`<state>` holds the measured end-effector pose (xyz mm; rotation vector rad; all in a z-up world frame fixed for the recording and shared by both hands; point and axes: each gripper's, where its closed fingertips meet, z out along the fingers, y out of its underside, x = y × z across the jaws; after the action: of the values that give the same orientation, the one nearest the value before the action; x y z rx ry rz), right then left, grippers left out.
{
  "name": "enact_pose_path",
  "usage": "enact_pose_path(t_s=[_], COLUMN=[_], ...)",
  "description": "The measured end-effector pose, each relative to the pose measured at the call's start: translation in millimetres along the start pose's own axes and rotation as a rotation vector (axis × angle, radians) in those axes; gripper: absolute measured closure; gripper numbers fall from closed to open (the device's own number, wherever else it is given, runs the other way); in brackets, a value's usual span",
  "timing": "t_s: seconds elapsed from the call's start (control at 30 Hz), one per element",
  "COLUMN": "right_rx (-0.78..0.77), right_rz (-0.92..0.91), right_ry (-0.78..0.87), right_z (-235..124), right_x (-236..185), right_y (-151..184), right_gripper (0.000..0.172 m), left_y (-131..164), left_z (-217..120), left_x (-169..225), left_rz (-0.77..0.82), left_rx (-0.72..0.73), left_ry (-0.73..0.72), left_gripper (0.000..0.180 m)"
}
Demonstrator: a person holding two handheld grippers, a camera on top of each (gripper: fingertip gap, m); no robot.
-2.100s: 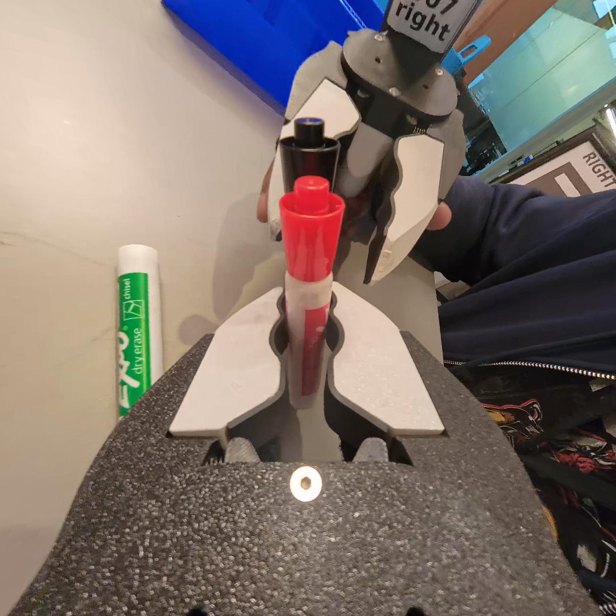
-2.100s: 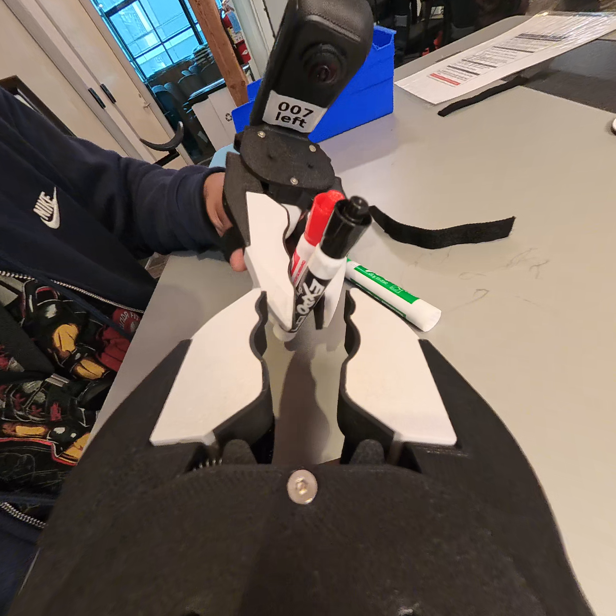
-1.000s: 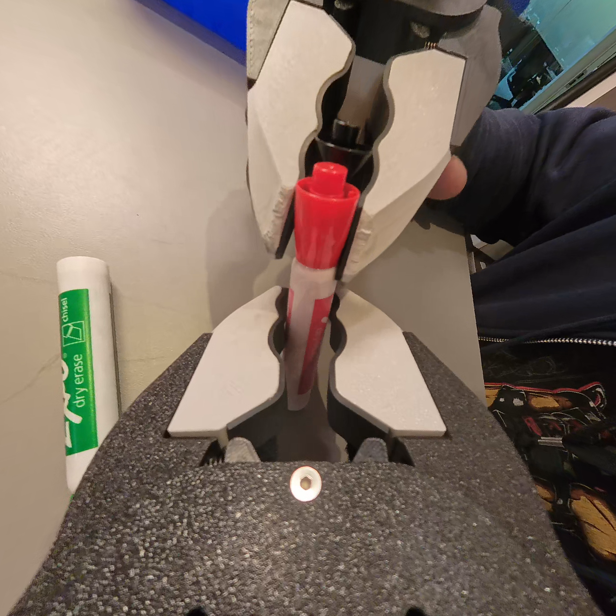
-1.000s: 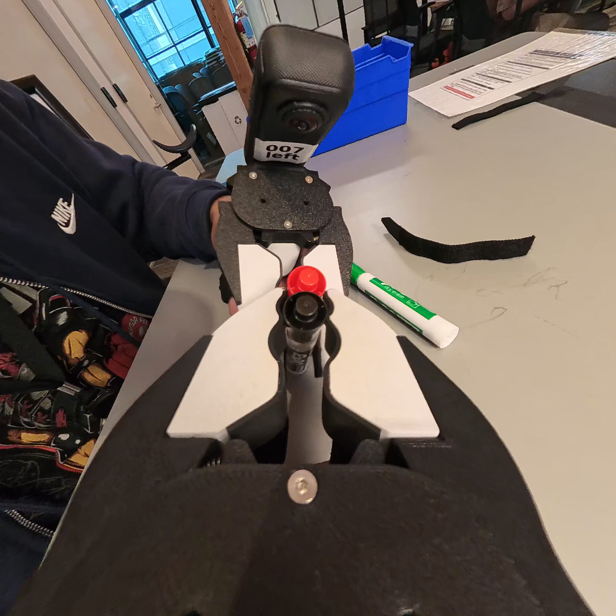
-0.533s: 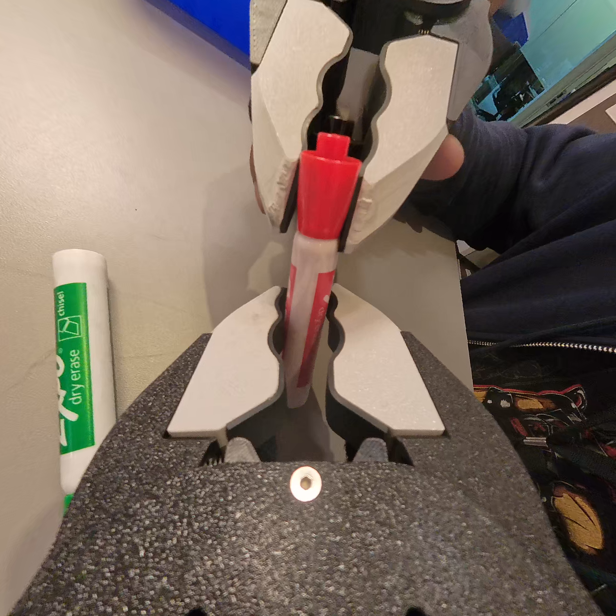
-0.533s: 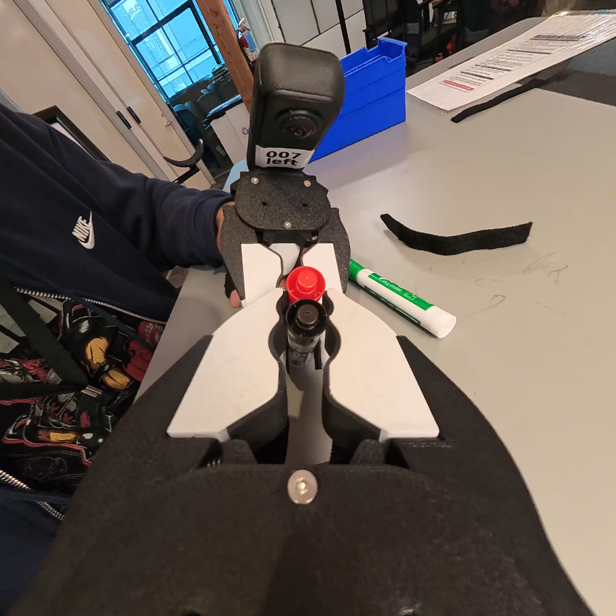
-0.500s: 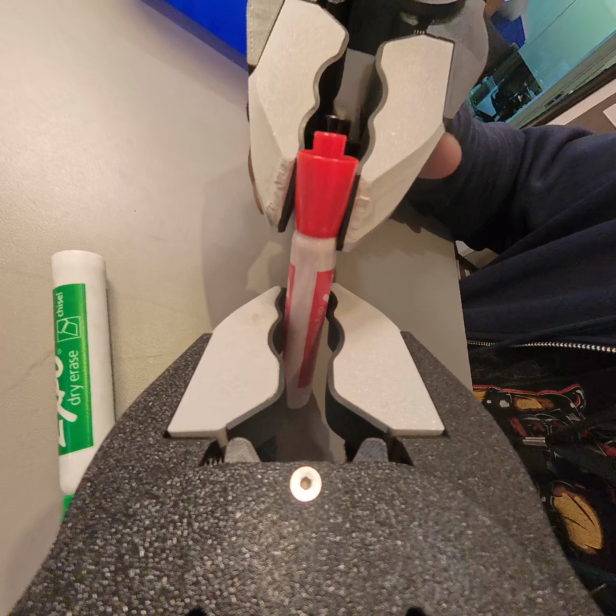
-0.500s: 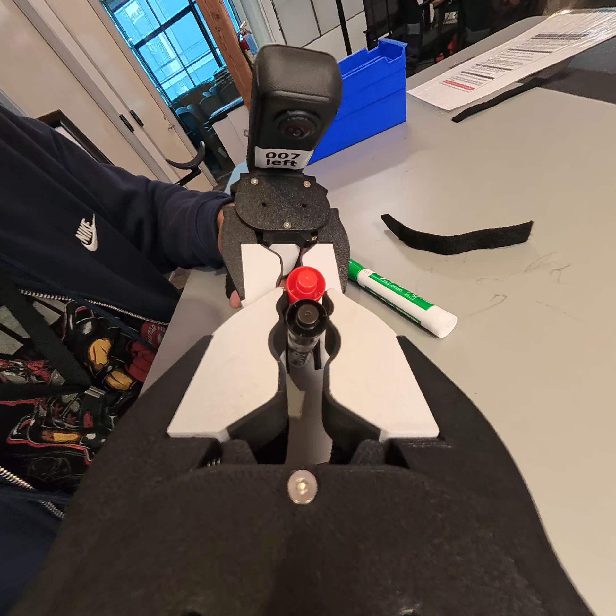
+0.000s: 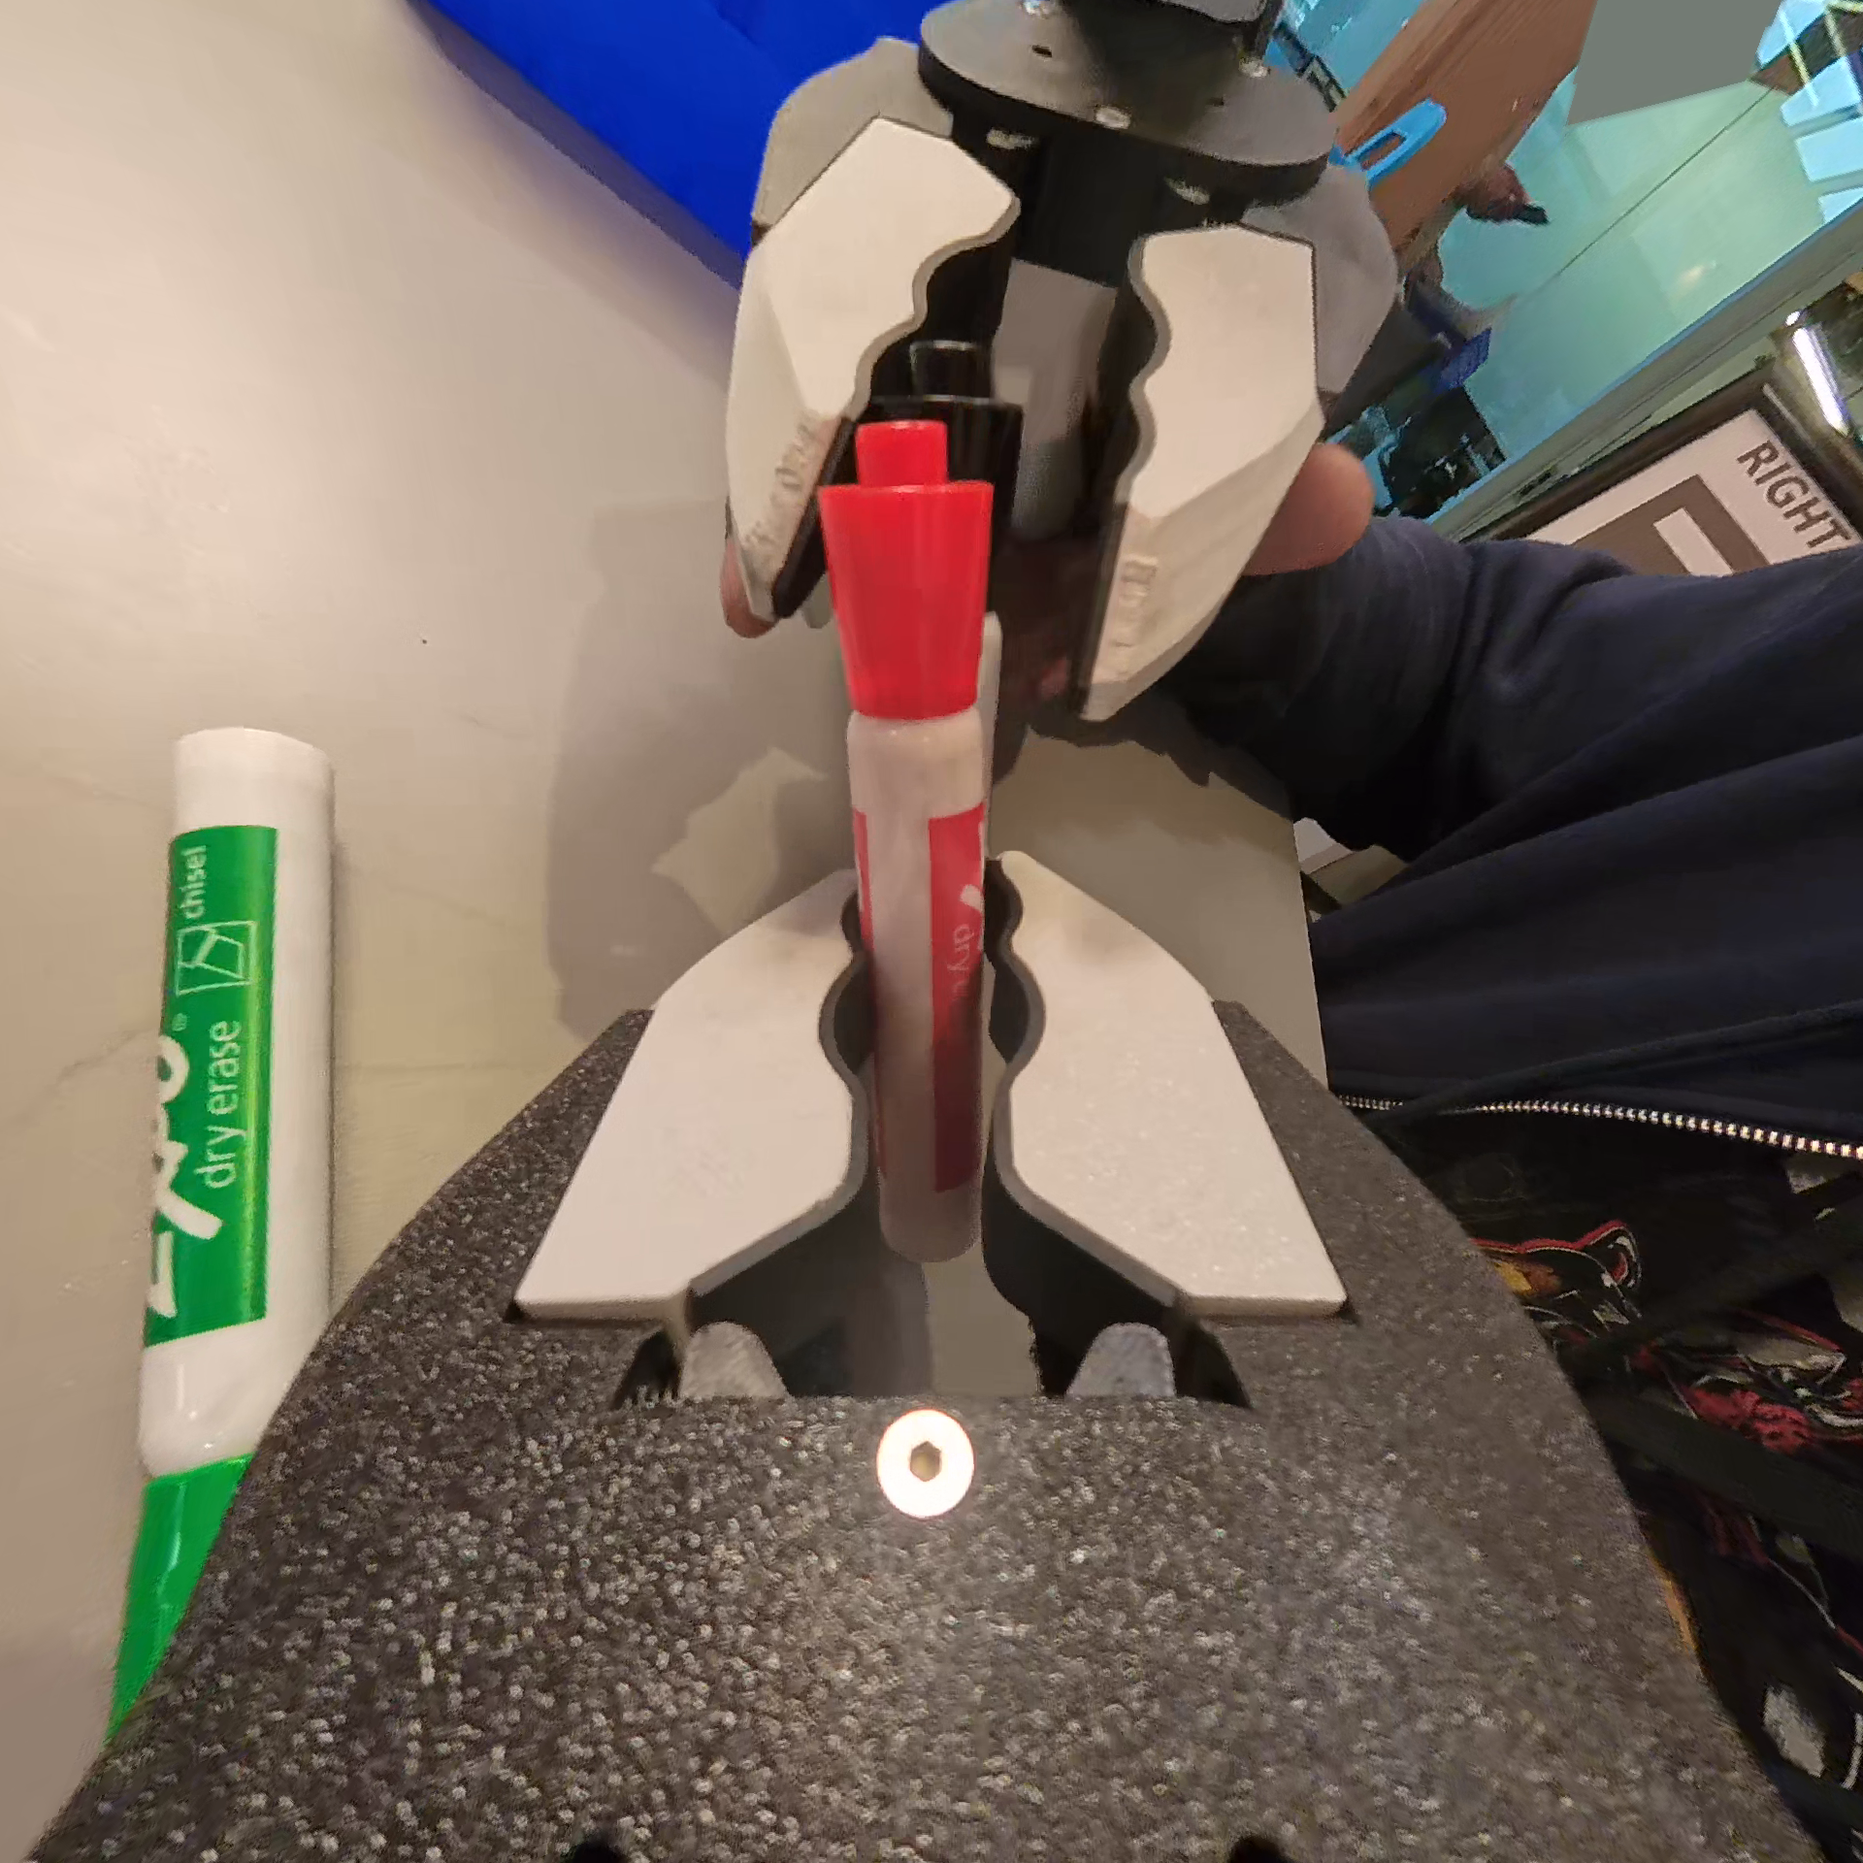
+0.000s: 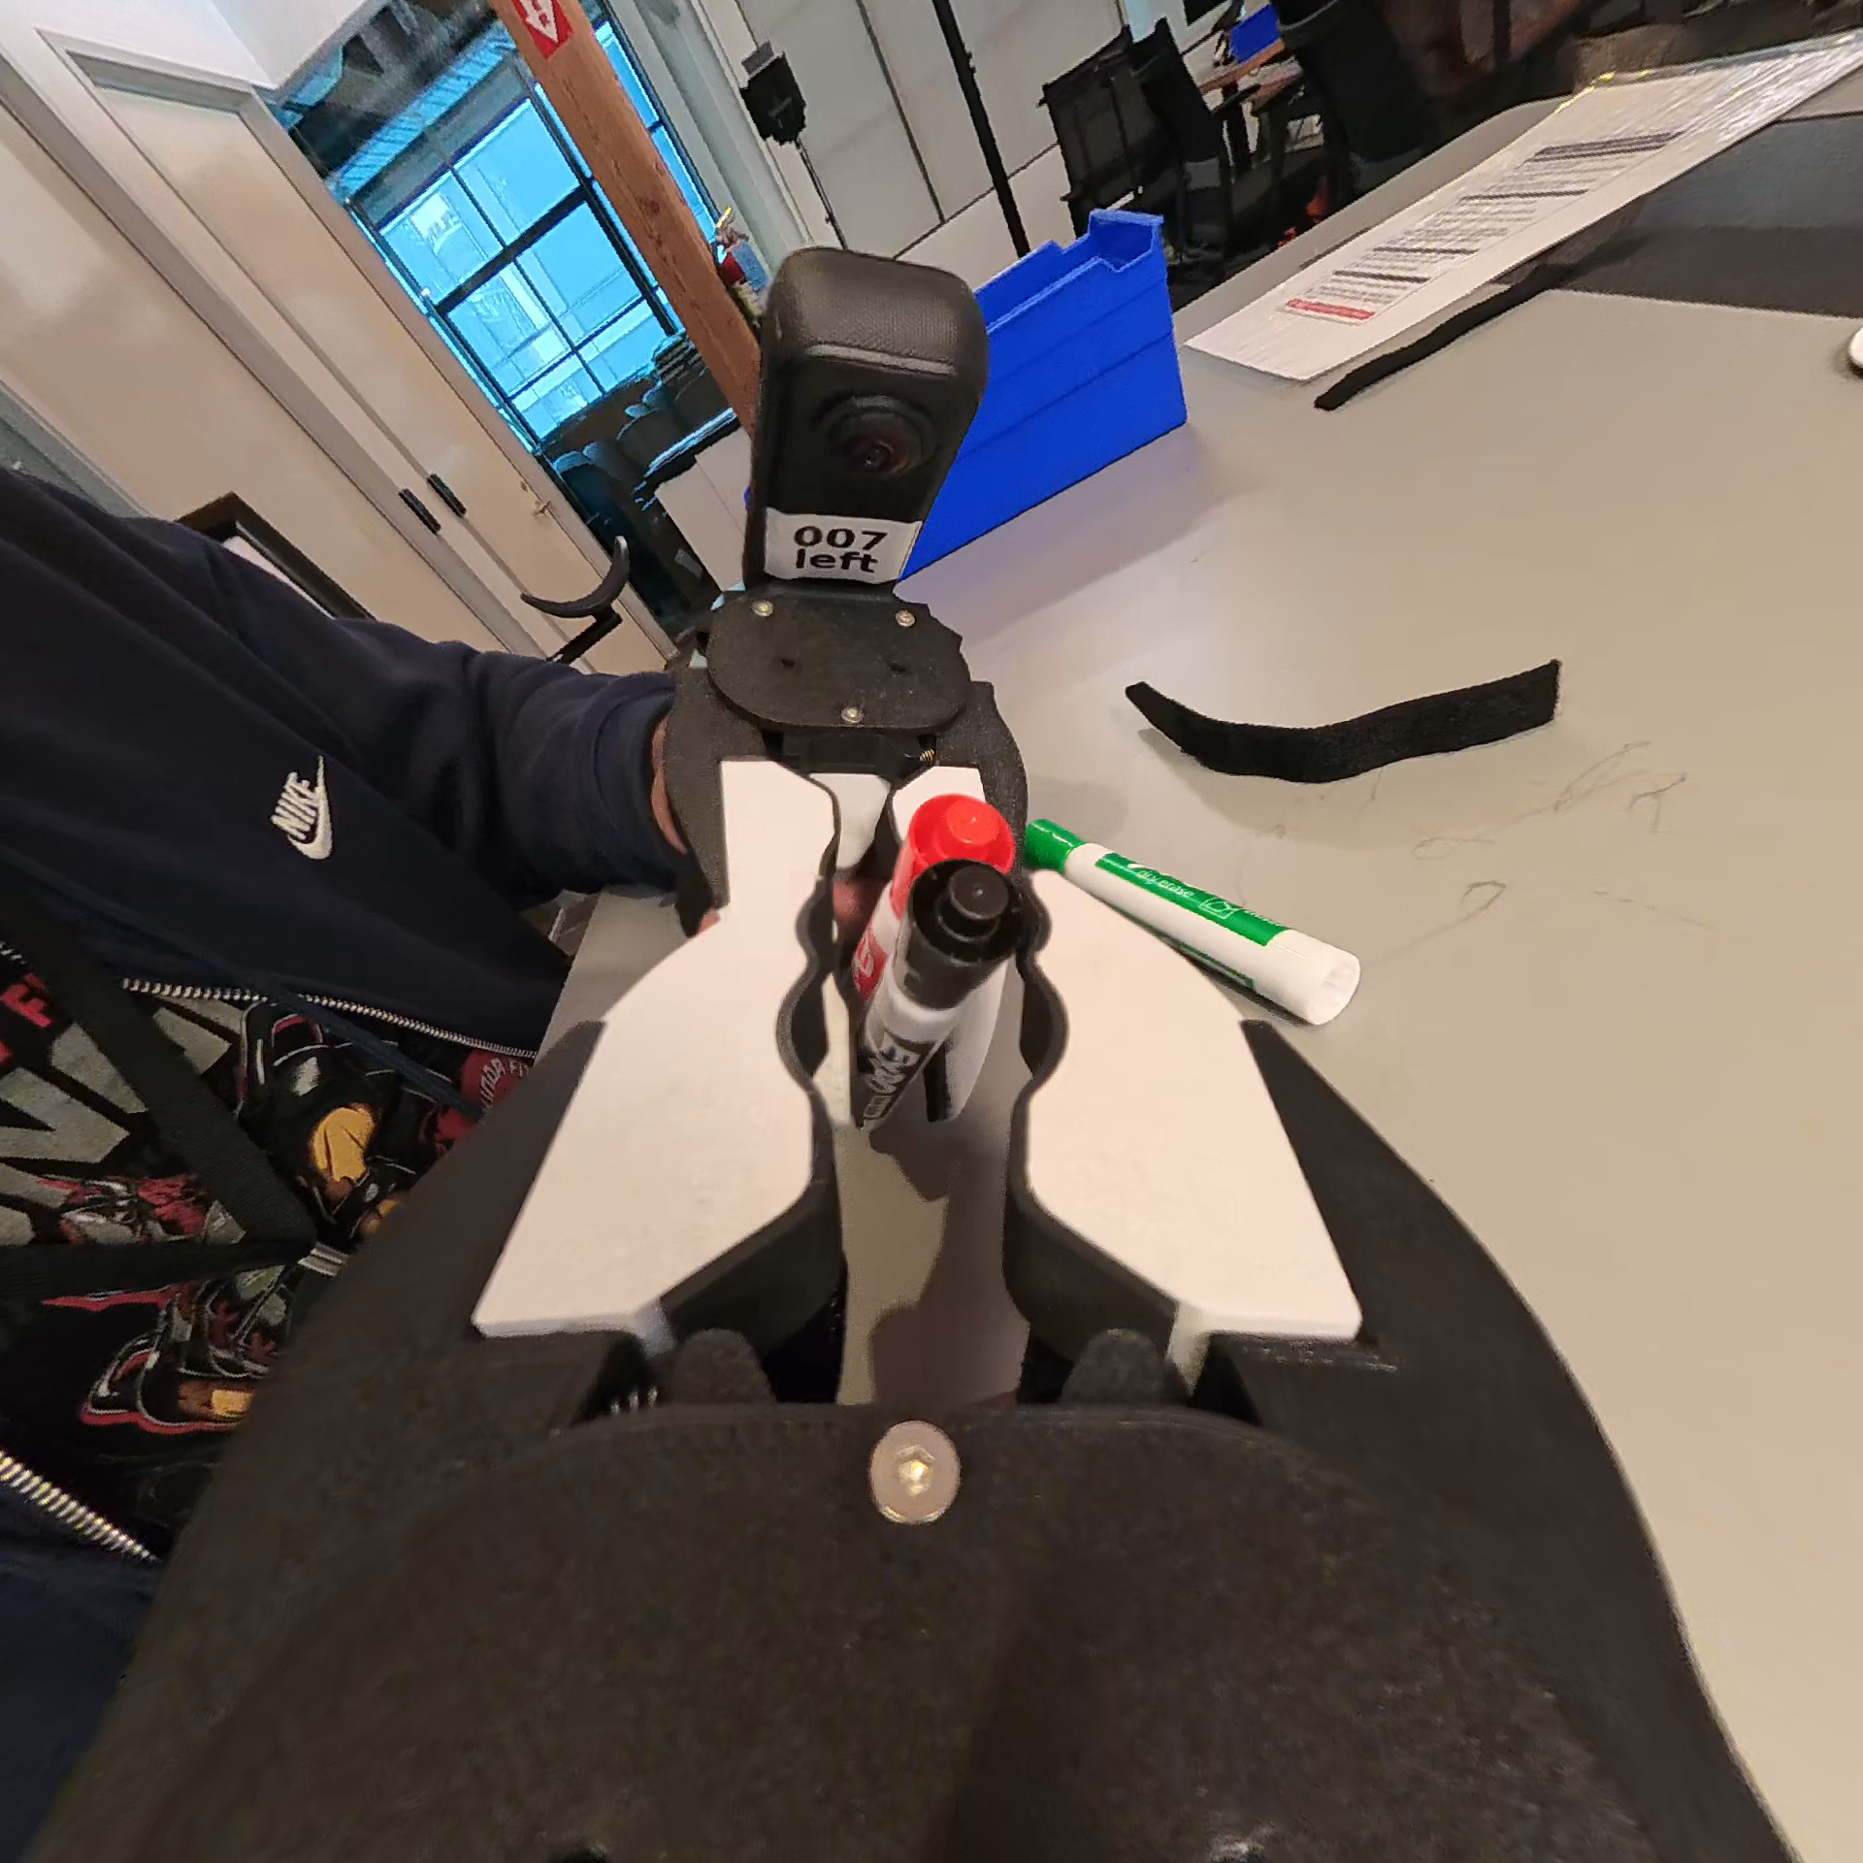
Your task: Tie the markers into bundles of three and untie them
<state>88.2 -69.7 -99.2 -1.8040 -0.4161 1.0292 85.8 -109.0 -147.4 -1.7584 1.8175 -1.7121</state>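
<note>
Currently clenching the left claw [image 9: 922,877] on the red marker [image 9: 917,1008], pads pressing its barrel on both sides, cap pointing at the right claw [image 10: 922,892]. Carrying the black marker [image 10: 907,1008] alongside the red one, though not showing clearly whether the pads are pinching it too. Holding the right claw released, fingers spread around both caps without pressing. Probably lining the pair up before adding the third. Needing, for that, level caps and parallel barrels, with the left clench staying firm so neither slips. Leaving the green marker [image 10: 1190,917] lying on the table [image 10: 1512,1008] just beside the left claw, near the person's edge, and the black strap [image 10: 1341,731] farther in.
</note>
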Motion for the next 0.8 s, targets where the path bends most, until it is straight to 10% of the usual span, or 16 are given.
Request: enact_pose_path(t_s=[0.8], right_rx=[-0.021], right_rz=[0.036], right_ry=[0.009], right_z=[12.0], right_x=[0.0], right_y=[8.1], right_gripper=[0.148], left_y=[1.4], left_z=[3.3], left_x=[4.7], left_rz=[-0.013], left_rx=[0.005], left_ry=[0.023], left_gripper=[0.160])
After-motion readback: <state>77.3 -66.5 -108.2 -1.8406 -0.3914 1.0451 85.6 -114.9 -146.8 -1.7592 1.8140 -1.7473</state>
